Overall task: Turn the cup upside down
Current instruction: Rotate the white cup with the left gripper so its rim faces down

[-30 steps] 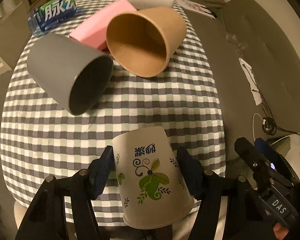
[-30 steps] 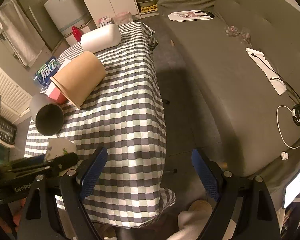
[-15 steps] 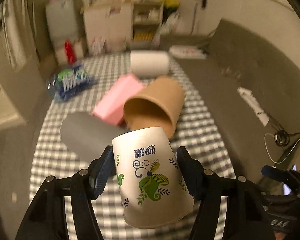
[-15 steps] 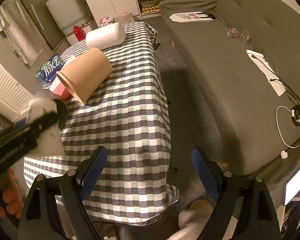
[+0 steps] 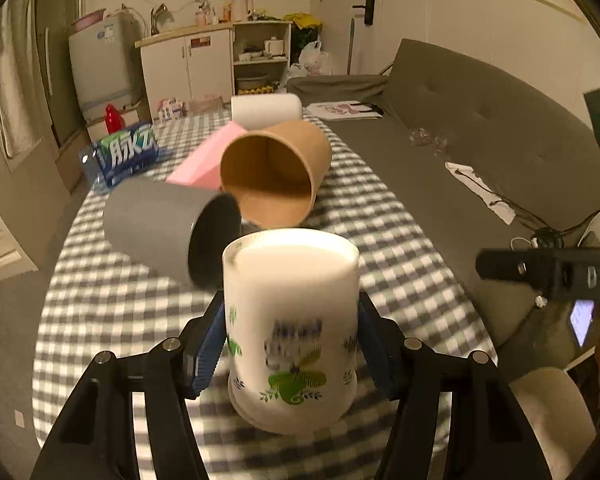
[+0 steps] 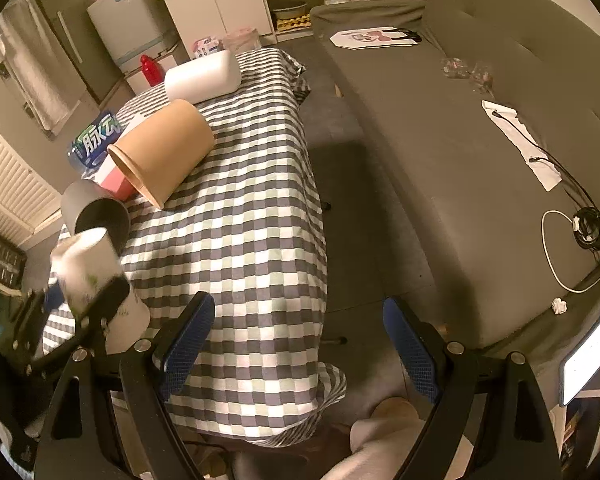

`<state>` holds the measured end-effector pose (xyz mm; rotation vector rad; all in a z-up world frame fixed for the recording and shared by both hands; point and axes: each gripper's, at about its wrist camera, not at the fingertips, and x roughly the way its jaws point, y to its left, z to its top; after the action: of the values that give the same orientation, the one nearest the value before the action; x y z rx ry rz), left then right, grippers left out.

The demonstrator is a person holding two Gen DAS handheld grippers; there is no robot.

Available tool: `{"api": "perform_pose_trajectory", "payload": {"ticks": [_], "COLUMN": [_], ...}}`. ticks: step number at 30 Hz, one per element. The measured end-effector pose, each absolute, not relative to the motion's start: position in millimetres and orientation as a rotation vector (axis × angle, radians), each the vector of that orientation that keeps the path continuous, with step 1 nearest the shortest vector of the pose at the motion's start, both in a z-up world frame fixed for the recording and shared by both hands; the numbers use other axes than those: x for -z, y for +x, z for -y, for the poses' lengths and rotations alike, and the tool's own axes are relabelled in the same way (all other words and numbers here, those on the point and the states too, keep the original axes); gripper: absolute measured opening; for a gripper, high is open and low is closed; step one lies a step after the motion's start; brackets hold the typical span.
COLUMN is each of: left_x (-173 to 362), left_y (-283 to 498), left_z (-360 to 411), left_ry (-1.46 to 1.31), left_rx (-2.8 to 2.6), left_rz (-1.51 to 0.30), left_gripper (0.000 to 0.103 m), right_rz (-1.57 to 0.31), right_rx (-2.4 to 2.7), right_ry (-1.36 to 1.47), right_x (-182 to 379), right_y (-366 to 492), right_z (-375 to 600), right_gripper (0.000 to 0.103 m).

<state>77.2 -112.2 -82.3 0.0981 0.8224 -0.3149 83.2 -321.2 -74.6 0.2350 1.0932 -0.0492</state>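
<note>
**Cup turned over, but not set down yet**

We hold the white cup (image 5: 292, 332) with green leaves in our left gripper (image 5: 290, 344). The two blue fingers (image 5: 208, 344) squeeze it from both sides. The cup's flat bottom points up and its wide mouth points down, so we think the turning part is almost done. The cup looks blurry, and we cannot tell if its rim touches the table (image 5: 400, 248) or hangs just above it. What is left, we think, is to put it down flat and let go.

Our right gripper (image 6: 296, 352) holds nothing. Its fingers are spread wide apart, out past the table's right edge, over the floor.

The cup is near the front edge of the table, close to the front-left corner in the right wrist view (image 6: 96, 280). That edge is close, so the cup could tip off if we set it down too far forward.

Just behind the cup lies a grey cup (image 5: 168, 228) on its side, and behind that a brown cup (image 5: 276, 176), also on its side. A pink box (image 5: 204, 160), a blue pack (image 5: 124, 152) and a white roll (image 5: 266, 110) sit toward the back. To the right of our cup the checked cloth is bare, so there is room to move that way.
</note>
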Motion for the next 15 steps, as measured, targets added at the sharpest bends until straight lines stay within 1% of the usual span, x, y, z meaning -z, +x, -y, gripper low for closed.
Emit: {"api": "perform_pose_trajectory", "payload": {"ticks": [9, 15], "left_x": [92, 81], "left_y": [63, 76], "left_z": [104, 105], "left_ry": [0.086, 0.083], "left_rx": [0.309, 0.289], "left_rz": [-0.850, -0.786], "left_gripper": [0.063, 0.063], "right_rz": [-1.097, -1.090], "right_rx": [0.023, 0.019], "right_ry": [0.222, 0.216], "right_x": [74, 72], "right_y": [81, 78], "right_z": [309, 303], "right_gripper": [0.086, 0.086]}}
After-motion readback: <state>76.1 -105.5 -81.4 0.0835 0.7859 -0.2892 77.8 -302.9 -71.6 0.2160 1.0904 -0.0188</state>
